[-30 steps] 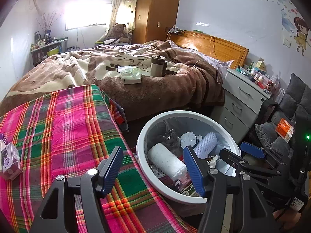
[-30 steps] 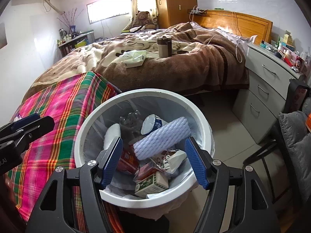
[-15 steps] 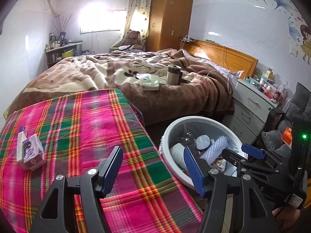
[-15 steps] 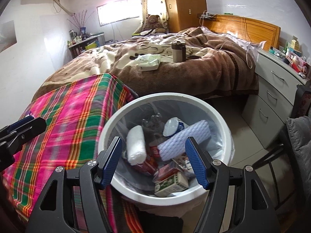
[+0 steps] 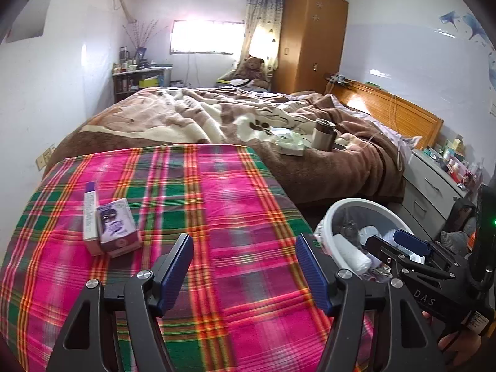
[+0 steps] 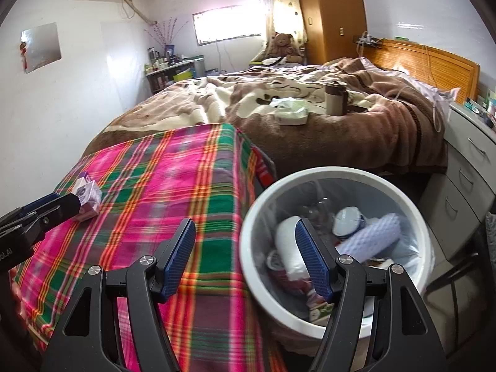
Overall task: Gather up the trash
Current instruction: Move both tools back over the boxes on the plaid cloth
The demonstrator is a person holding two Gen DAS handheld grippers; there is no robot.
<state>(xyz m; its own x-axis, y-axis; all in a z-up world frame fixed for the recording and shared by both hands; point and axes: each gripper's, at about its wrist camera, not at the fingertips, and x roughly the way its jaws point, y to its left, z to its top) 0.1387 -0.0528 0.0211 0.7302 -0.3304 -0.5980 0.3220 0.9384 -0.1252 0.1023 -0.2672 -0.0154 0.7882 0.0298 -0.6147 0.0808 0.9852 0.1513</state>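
Two purple boxes [image 5: 107, 223] on plaid cloth [image 5: 217, 210], one full bin [image 6: 338, 241]

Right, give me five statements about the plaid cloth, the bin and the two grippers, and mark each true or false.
1. Two purple cardboard boxes lie side by side on the pink and green plaid cloth. True.
2. The round white plastic trash bin is empty. False: it holds a white paper roll, a pale foam sponge and other trash.
3. The left gripper is open with nothing between its blue pads. True; its jaws have just been opening a little.
4. The right gripper is clamped on a box. False: it is open and holds nothing.
5. A metal thermos mug stands inside the bin. False: it stands on the brown fleece blanket on the bed.
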